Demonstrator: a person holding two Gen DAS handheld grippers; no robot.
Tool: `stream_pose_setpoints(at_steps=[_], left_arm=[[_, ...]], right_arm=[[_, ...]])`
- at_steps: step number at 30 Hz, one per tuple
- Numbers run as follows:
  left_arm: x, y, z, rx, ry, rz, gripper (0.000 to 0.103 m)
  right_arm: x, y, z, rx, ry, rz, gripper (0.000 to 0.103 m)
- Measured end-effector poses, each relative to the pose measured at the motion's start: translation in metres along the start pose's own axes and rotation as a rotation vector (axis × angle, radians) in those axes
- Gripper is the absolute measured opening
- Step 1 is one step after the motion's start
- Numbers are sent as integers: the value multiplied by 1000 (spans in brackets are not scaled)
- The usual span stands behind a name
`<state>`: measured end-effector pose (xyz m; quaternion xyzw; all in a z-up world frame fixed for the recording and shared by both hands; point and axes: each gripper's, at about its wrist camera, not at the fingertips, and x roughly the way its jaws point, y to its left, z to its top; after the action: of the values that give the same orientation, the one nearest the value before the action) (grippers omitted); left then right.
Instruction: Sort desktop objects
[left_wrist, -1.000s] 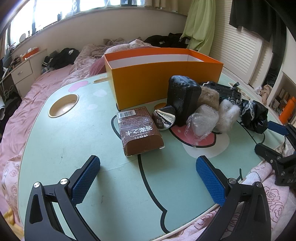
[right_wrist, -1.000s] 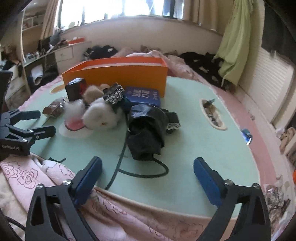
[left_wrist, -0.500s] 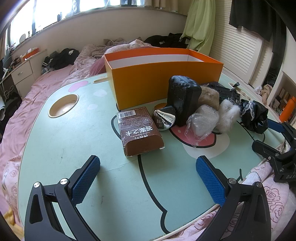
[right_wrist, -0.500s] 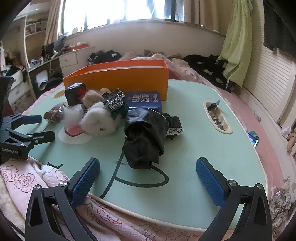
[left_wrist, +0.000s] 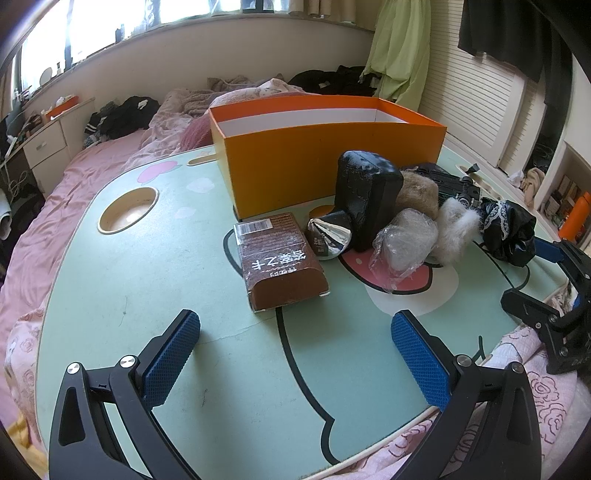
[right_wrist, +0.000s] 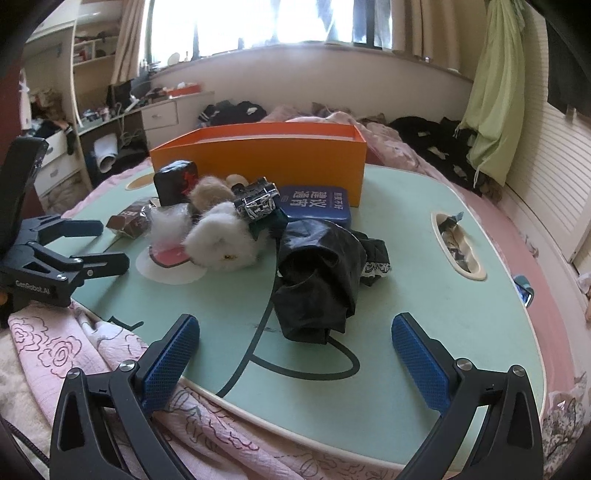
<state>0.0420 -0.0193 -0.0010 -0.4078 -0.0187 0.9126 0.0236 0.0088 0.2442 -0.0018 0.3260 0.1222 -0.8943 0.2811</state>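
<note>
Desktop objects sit in a loose heap on the mint-green cartoon-printed lap surface (left_wrist: 110, 295), just in front of the tall open orange cardboard box (left_wrist: 325, 162), which looks like the likely sorting bin and shows nothing inside from these angles. Nearest the left hand-held gripper (left_wrist: 295, 354) lies a brown rectangular snack packet (left_wrist: 282, 266), flat and well within reach; beside it are a crumpled silver foil wrapper (left_wrist: 330, 236), an upright black pouch (left_wrist: 365, 199), a clear plastic-wrapped lump (left_wrist: 404, 245) and white and tan fur puffs. The right hand-held gripper (right_wrist: 295, 362) faces a crumpled black lace-trimmed garment (right_wrist: 317, 280), with a blue flat tin (right_wrist: 317, 203) behind it touching the box wall. Both hand-held grippers are spread wide and hold nothing. Over the last second the left view has barely shifted, while the right hand-held gripper has risen and moved in over the edge of the surface, so the garment now sits lower between its fingers. That suggests the right side is lining up the first pick; no object has yet been sorted.
</note>
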Motion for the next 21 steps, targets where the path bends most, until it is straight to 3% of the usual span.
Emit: stream_pose_setpoints(at_steps=[4, 7, 10, 15, 21], left_arm=[[-3, -3, 3, 20, 16, 55, 103], [-16, -6, 17, 18, 2, 45, 103], [-37, -9, 42, 0, -65, 35, 103], [-46, -17, 101, -18, -136, 109, 103], [-17, -28, 146, -26, -116, 169, 103]], right_arm=[[0, 1, 0, 1, -2, 1, 103], [0, 1, 0, 1, -2, 1, 103], [0, 1, 0, 2, -3, 2, 103], [0, 1, -1, 1, -3, 1, 103], [0, 2, -1, 1, -3, 2, 103]])
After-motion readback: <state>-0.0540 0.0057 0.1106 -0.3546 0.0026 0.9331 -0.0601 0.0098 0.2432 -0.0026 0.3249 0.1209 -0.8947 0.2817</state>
